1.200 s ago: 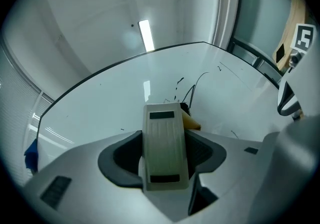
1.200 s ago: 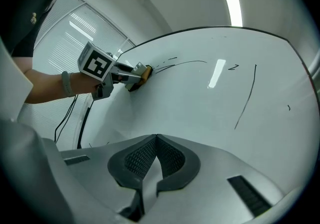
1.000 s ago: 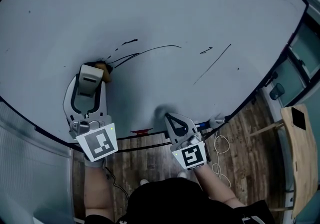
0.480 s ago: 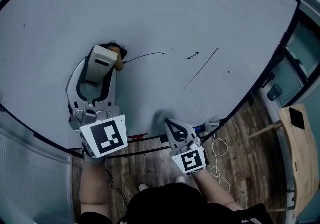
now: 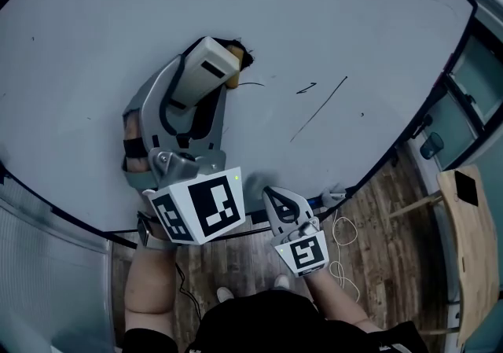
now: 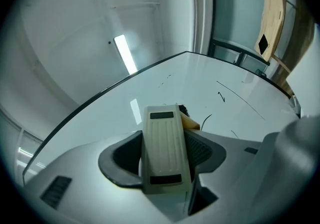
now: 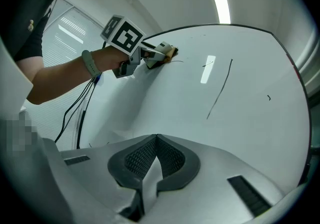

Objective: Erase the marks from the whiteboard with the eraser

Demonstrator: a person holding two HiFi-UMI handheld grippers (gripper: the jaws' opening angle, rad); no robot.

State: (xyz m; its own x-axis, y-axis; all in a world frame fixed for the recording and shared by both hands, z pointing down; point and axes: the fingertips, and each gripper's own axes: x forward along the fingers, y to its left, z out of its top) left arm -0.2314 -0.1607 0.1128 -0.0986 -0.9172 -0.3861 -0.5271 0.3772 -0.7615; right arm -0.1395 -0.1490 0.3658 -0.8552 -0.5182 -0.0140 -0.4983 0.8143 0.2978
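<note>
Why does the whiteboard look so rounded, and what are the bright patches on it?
Head view: the wide-angle lens bows the whiteboard edges into arcs. Left gripper view: a ceiling light reflects as a pale glare patch on the board. Right gripper view: similar glare, and the picture's corners go black.

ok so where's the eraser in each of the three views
Head view: eraser upper centre, at the tip of the left gripper.
Left gripper view: centre, a tan edge showing just right of the pale jaw.
Right gripper view: upper left of centre, small, at the far gripper's tip.
Shared landmark: the long diagonal stroke, right of the eraser in every view.
</note>
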